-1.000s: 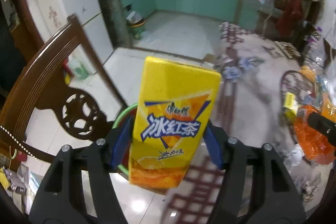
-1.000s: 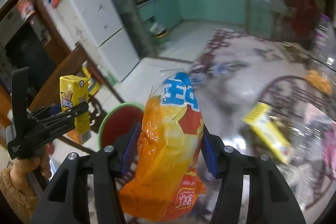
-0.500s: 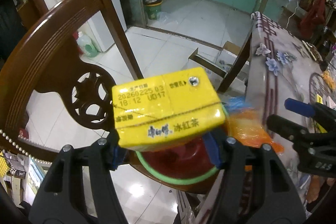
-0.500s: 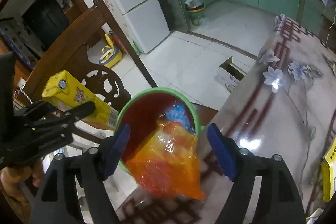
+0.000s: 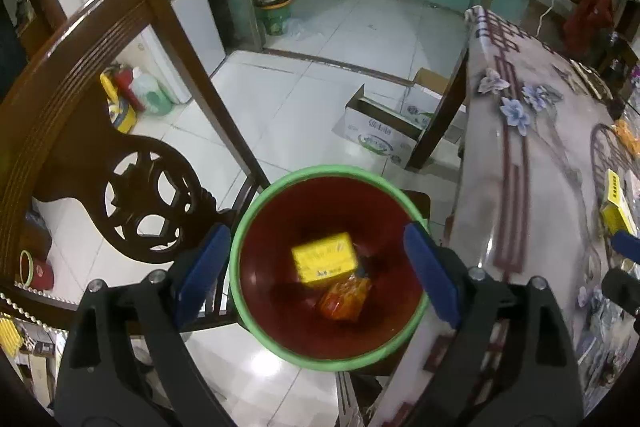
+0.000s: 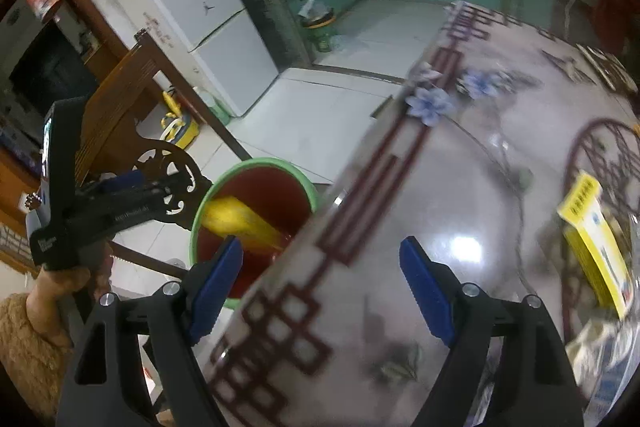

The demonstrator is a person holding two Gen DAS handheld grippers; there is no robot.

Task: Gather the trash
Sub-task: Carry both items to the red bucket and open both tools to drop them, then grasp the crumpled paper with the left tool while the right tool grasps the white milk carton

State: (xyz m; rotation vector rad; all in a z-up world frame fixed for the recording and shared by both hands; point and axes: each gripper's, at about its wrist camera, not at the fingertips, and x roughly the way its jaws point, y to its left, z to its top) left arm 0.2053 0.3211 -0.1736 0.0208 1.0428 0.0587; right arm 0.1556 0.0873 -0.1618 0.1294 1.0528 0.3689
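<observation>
The left tongs (image 5: pixel 316 267) hang above the round red bin with a green rim (image 5: pixel 412 331), their blue pads spreading apart with nothing clamped between them. Down in the bin lies the yellow rectangular drink carton (image 5: pixel 324 262), and touching it at its five o'clock is the crumpled orange plastic snack bag (image 5: pixel 346 297). The right tongs (image 6: pixel 320 277) are held over the edge of the glossy bench with a dark red lattice pattern (image 6: pixel 460 219), pads well apart and gripping nothing. From there the bin sits at ten o'clock, beside the carved dark wooden chair (image 5: pixel 132 163). A flat yellow box (image 6: pixel 596 243) lies on the bench at three o'clock.
</observation>
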